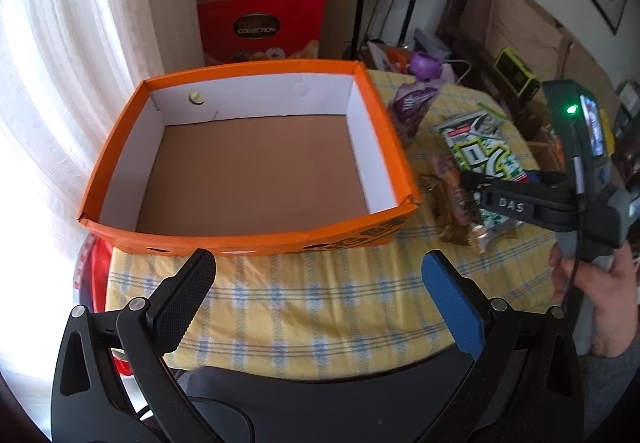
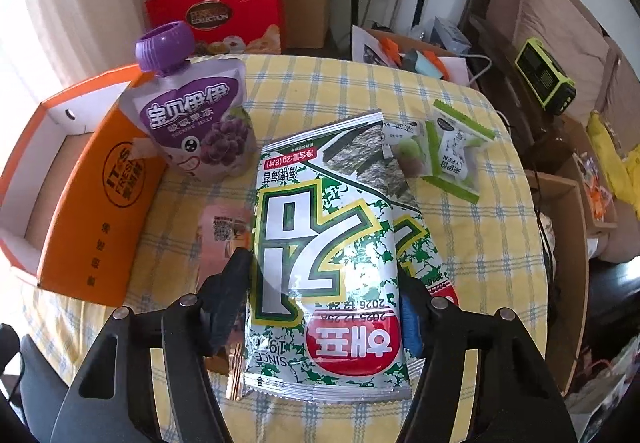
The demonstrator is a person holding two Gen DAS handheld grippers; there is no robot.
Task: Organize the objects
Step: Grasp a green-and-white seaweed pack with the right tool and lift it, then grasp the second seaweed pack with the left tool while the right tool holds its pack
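Observation:
An empty orange cardboard box (image 1: 384, 147) with a brown floor stands on the yellow checked tablecloth; it also shows in the right wrist view (image 2: 92, 203). My left gripper (image 1: 320, 275) is open and empty just in front of the box. My right gripper (image 2: 326, 283) is open, its fingers on either side of a green and white seaweed packet (image 2: 328, 243), which lies on a second like packet. A purple jelly pouch (image 2: 196, 111) leans at the box's right side. Two small green sweet wrappers (image 2: 452, 151) lie behind the packets. A brown snack wrapper (image 1: 452, 199) lies by the box.
Red gift boxes (image 1: 260, 27) and cardboard cartons stand behind the table. A green radio (image 2: 546, 79) sits on furniture at the right. Open cartons (image 2: 568, 243) stand on the floor to the right of the table edge. White curtains hang at the left.

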